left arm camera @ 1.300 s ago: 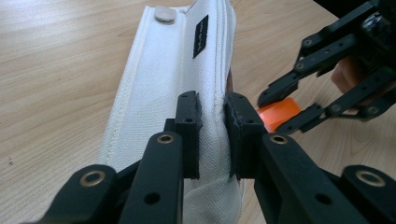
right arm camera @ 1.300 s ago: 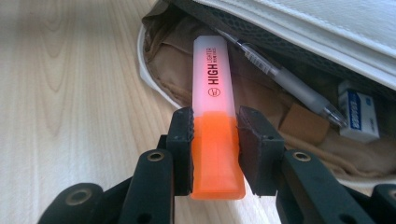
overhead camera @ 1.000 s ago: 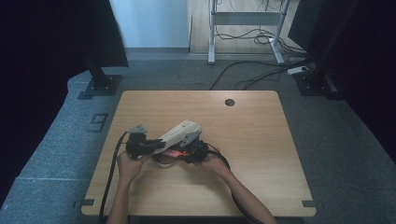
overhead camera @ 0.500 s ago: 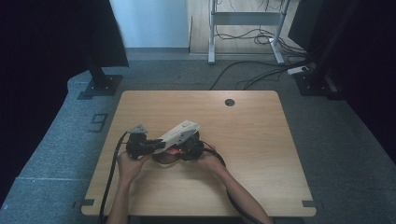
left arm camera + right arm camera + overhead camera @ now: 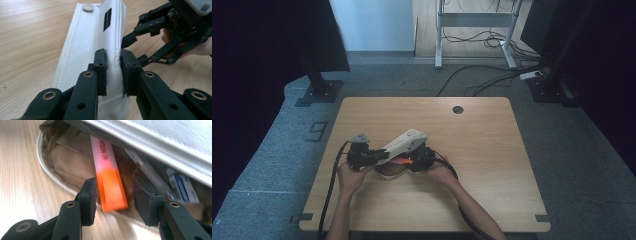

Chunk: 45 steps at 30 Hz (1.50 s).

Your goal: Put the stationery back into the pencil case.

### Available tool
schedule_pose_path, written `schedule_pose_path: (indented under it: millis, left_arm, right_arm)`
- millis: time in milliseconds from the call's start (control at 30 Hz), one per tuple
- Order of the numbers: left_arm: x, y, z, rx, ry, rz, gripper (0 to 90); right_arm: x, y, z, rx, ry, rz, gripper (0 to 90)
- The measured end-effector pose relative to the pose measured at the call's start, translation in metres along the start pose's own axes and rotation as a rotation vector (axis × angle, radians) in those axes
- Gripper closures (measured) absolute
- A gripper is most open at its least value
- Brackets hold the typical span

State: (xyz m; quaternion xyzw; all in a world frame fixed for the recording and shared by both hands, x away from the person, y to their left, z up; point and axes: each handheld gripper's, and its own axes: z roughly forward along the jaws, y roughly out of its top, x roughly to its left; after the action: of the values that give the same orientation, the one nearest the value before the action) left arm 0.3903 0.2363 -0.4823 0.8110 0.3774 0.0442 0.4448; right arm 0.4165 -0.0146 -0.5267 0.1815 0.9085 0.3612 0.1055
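Near the bench's [image 5: 492,125] front-left, the left tongs [image 5: 113,72] pinch the soft white canvas pouch [image 5: 87,47], lifting its flap. The right tongs [image 5: 115,195] stand spread around an orange highlighter [image 5: 110,187] poking out: light, stiff, probably slick, best gripped across its flat sides.

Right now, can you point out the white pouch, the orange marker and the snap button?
white pouch [image 5: 82,50], left gripper view, on its canvas flap.
orange marker [image 5: 111,187], right gripper view, on its orange end.
snap button [image 5: 87,6], left gripper view, on its top.
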Motion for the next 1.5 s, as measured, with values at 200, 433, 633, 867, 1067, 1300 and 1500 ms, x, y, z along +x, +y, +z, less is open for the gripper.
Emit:
schedule_pose_path:
  millis: [200, 433, 633, 867, 1067, 1300, 1500]
  left_arm:
    - [0.0, 0.0, 0.0, 0.002, -0.001, -0.001, 76.1]
    - [0.0, 0.0, 0.0, 0.006, -0.002, 0.001, 75.8]
    - [0.0, 0.0, 0.001, 0.011, -0.003, 0.002, 75.4]
    - [-0.001, 0.0, 0.001, 0.017, -0.003, 0.004, 74.9]
    - [-0.003, -0.001, 0.003, 0.027, -0.007, 0.008, 73.9]
    - [-0.006, -0.003, 0.006, 0.045, -0.011, 0.013, 72.1]
    - [-0.008, -0.005, 0.011, 0.059, -0.02, 0.021, 69.7]
  right_arm:
    - [-0.001, -0.012, -0.008, 0.021, -0.005, 0.021, 61.4]
    - [-0.003, -0.012, -0.004, 0.015, -0.018, 0.024, 64.4]
    - [-0.005, -0.007, 0.0, 0.004, -0.034, 0.032, 71.9]
    - [-0.004, -0.002, 0.005, 0.003, -0.039, 0.031, 72.1]
    - [-0.003, -0.002, 0.003, -0.004, -0.032, 0.027, 67.1]
    - [-0.001, -0.001, -0.006, -0.036, -0.03, 0.033, 58.2]
    - [-0.001, -0.004, -0.016, -0.055, -0.039, 0.031, 53.7]
